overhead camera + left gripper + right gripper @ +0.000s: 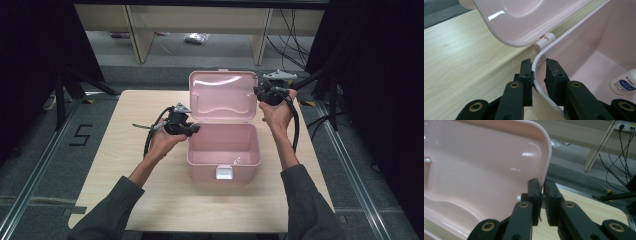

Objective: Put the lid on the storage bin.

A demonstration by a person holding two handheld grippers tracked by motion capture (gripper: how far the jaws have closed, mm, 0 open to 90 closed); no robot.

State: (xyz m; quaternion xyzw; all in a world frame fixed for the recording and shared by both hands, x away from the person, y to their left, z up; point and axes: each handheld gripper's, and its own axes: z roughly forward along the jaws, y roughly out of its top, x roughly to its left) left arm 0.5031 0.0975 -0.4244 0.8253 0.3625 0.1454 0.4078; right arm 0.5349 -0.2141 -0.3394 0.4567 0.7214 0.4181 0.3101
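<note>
A pink plastic box [223, 169] stands in the middle of the table with its lid [222, 95] swung upright at the back. My left gripper [193, 129] is at the box's rear left corner. In the left gripper view the rim [574, 29] runs between the jaws of that gripper [539, 67]; it touches one jaw and a gap shows on the other side. My right gripper [259, 92] is shut on the lid's right edge [548, 157], which sits pinched between its jaws [541, 186]. A small white bottle [624, 83] lies inside the box [237, 161].
The box has a white latch [224, 172] on its front wall and a hinge pin [545, 41] at the rear corner. Bare wooden table [135, 165] lies left, right and in front of the box. Black cables [295, 120] trail from the grippers.
</note>
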